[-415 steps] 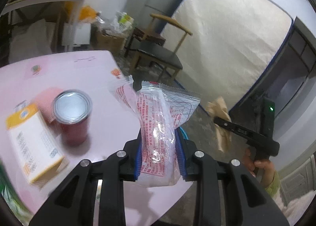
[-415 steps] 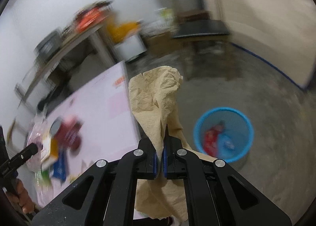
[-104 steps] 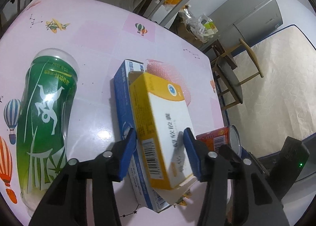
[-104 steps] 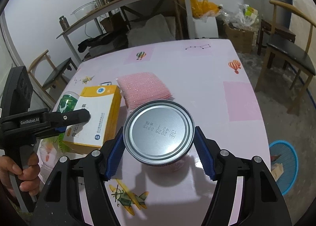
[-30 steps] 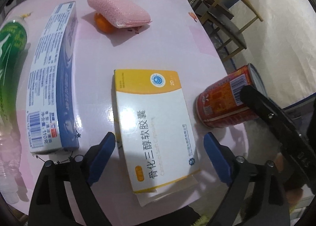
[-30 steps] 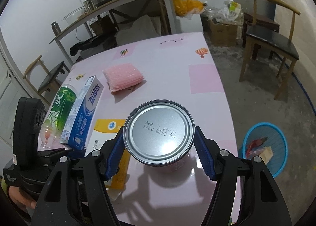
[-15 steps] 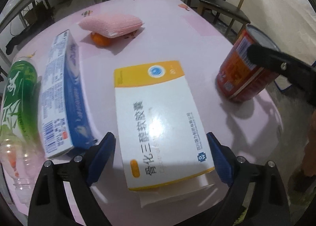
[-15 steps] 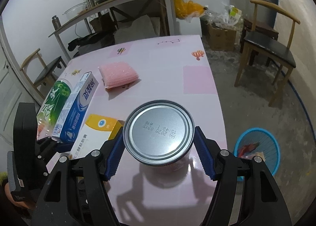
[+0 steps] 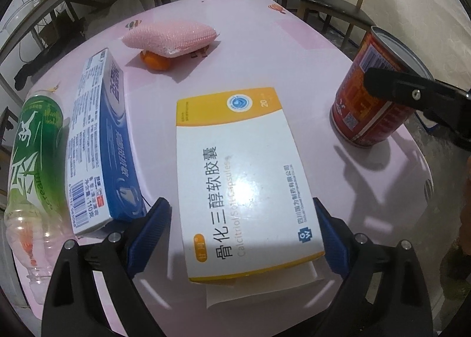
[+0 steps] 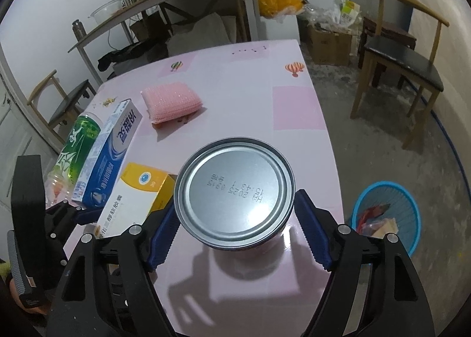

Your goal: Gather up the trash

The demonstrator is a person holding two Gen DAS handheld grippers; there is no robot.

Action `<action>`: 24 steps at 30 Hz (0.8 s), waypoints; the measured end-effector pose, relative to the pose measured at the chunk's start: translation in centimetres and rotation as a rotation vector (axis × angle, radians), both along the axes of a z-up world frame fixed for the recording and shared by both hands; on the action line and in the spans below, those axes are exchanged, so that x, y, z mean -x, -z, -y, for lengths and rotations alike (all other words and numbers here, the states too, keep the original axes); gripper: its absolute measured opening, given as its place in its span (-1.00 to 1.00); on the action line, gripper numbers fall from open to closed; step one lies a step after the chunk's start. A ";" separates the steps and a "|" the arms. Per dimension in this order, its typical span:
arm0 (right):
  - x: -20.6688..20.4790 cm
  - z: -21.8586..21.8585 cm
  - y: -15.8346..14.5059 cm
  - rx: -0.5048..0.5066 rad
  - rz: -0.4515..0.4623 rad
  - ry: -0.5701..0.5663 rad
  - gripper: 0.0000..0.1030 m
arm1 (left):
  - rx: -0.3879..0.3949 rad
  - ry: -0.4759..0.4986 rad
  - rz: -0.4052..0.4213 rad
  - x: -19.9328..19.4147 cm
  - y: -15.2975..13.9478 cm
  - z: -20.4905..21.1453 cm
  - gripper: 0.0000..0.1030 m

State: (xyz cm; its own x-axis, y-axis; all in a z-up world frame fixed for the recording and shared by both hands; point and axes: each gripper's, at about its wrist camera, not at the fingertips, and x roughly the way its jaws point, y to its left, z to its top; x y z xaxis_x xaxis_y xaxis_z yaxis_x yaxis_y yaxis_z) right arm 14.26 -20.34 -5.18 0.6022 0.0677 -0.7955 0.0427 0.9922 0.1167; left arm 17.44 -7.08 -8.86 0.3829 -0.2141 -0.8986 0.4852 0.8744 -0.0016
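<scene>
A yellow and white medicine box (image 9: 244,178) lies flat on the pink table (image 9: 265,51). My left gripper (image 9: 241,234) is open, its blue pads on either side of the box's near end. A red tin can (image 10: 235,192) stands upright near the table's right edge. My right gripper (image 10: 235,234) is shut on the can, its pads against the can's two sides; the can also shows in the left wrist view (image 9: 374,92). The box shows left of the can in the right wrist view (image 10: 135,198).
A blue toothpaste box (image 9: 100,142), a green bottle (image 9: 32,148) and a pink sponge (image 9: 173,33) lie on the table's left and far side. A blue waste basket (image 10: 388,213) with trash stands on the floor to the right. Wooden chairs (image 10: 403,51) stand beyond.
My left gripper has moved closer to the medicine box, with its pads now level with the box's near end. The right gripper stays shut on the can.
</scene>
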 end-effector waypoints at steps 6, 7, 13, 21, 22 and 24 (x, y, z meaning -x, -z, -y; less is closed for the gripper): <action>0.2 0.2 0.0 0.000 -0.001 0.008 0.25 | 0.019 0.005 0.004 0.6 -0.3 -0.4 0.49; 0.3 0.2 0.0 0.004 0.000 0.009 0.25 | 0.020 0.007 0.007 0.7 -0.4 -0.4 0.42; 0.4 -0.1 -0.1 0.021 0.004 0.018 0.24 | 0.032 0.003 0.006 0.8 -0.6 -0.6 0.41; 0.6 -0.1 -0.4 0.025 0.011 0.026 0.24 | 0.047 0.009 0.037 1.1 -1.4 -0.6 0.41; 0.6 -0.2 -0.5 0.025 0.013 0.026 0.24 | 0.049 0.010 0.037 1.2 -1.5 -0.6 0.41; 0.7 -0.2 -0.7 0.026 0.018 0.029 0.24 | 0.052 0.012 0.040 1.3 -1.6 -0.6 0.41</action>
State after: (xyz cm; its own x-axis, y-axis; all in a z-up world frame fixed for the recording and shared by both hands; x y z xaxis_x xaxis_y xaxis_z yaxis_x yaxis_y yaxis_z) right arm 13.54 -20.18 -4.53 0.6180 0.0293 -0.7856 0.0692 0.9934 0.0915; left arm 16.17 -6.50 -7.23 0.4156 -0.2648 -0.8701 0.4961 0.8679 -0.0272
